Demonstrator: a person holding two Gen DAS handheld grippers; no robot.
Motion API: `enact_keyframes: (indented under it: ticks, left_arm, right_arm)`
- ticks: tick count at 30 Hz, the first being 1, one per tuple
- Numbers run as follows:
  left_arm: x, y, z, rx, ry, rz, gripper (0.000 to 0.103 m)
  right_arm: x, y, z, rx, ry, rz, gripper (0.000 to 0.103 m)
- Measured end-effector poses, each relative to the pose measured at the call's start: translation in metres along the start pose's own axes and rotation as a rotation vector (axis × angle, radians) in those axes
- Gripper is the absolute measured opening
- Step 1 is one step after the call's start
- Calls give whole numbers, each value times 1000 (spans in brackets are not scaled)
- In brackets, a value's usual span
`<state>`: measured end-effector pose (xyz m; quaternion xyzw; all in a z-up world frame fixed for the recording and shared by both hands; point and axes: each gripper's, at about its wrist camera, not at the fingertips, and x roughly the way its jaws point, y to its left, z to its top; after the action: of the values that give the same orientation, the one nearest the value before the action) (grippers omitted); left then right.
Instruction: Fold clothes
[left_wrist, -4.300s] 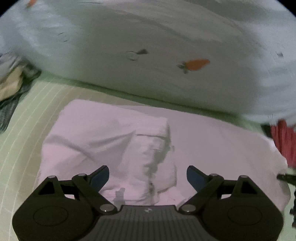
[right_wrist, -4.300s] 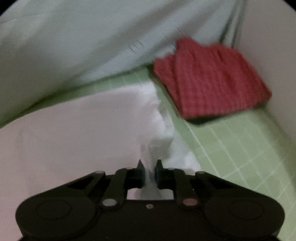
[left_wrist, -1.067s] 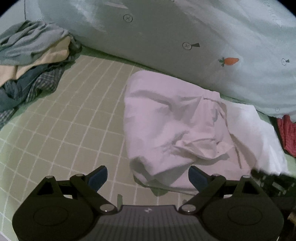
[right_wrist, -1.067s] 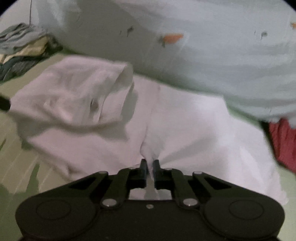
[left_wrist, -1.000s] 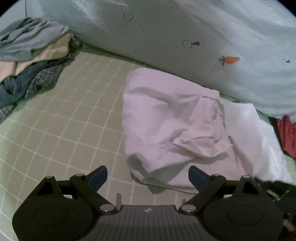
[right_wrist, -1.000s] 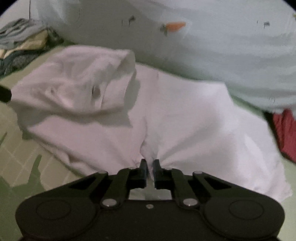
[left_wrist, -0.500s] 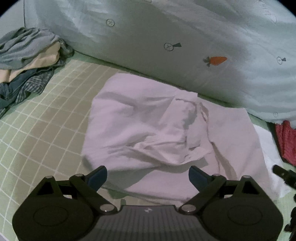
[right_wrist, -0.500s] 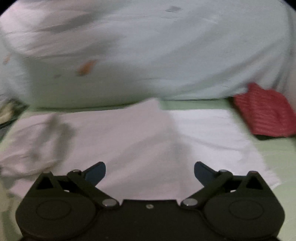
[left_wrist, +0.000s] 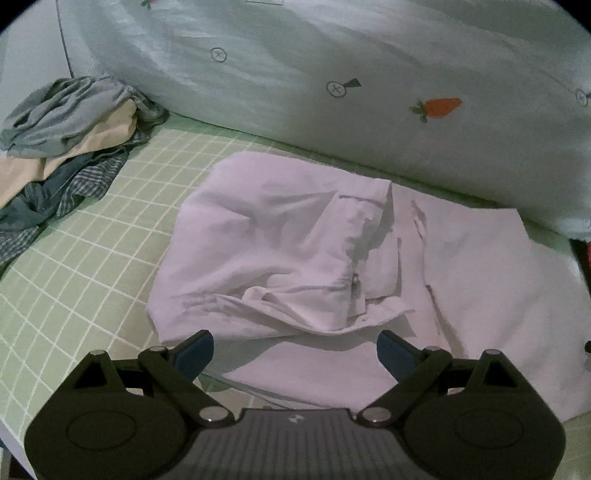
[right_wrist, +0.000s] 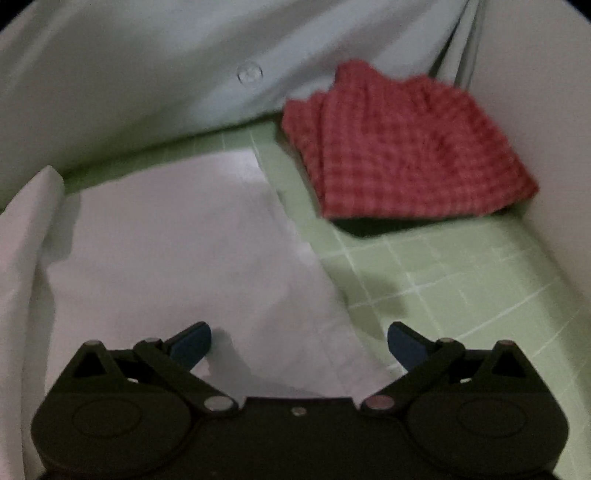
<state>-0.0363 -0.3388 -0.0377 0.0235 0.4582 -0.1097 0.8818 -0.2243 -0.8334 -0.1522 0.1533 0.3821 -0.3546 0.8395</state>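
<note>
Left gripper (left_wrist: 295, 350): jaws spread wide, nothing between them, hovering over the near edge of the white shirt (left_wrist: 295, 251). The shirt lies straight ahead of it on the green checked sheet (left_wrist: 74, 280), partly folded, with a rumpled upper layer doubled over a flatter one that runs off to the gripper's right. Beyond the shirt, a pale blue duvet (left_wrist: 369, 74) with a carrot print. Far ahead to the left, a heap of unfolded clothes (left_wrist: 62, 140).

Right gripper (right_wrist: 299, 341): also released, fingers apart and holding nothing. Flat white shirt (right_wrist: 177, 251) ahead and to its left; the shirt's edge passes between the jaws. Ahead to the right, well apart from the shirt, a folded red checked cloth (right_wrist: 406, 155) on the sheet (right_wrist: 461, 280).
</note>
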Motion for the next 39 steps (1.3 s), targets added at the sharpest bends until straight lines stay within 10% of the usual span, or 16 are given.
enact_keyframes:
  ticks: [6, 8, 11, 23, 32, 39]
  left_arm:
    - [4, -8, 0, 10, 21, 5, 95]
    - [6, -8, -1, 11, 26, -8, 95]
    - [10, -4, -1, 1, 24, -36, 95]
    - [-1, 53, -3, -2, -35, -137, 95]
    - [-7, 113, 11, 19, -75, -165, 95]
    - [2, 133, 18, 7, -61, -187, 95]
  right_arm:
    - [-12, 2, -9, 25, -31, 46, 77]
    - [-16, 5, -5, 18, -33, 61, 36]
    - [-20, 15, -1, 22, -27, 71, 12]
    - [-146, 170, 17, -202, -265, 159, 9]
    - [-129, 333, -81, -427, -52, 213, 14]
    - [-147, 330, -76, -351, -72, 266, 32]
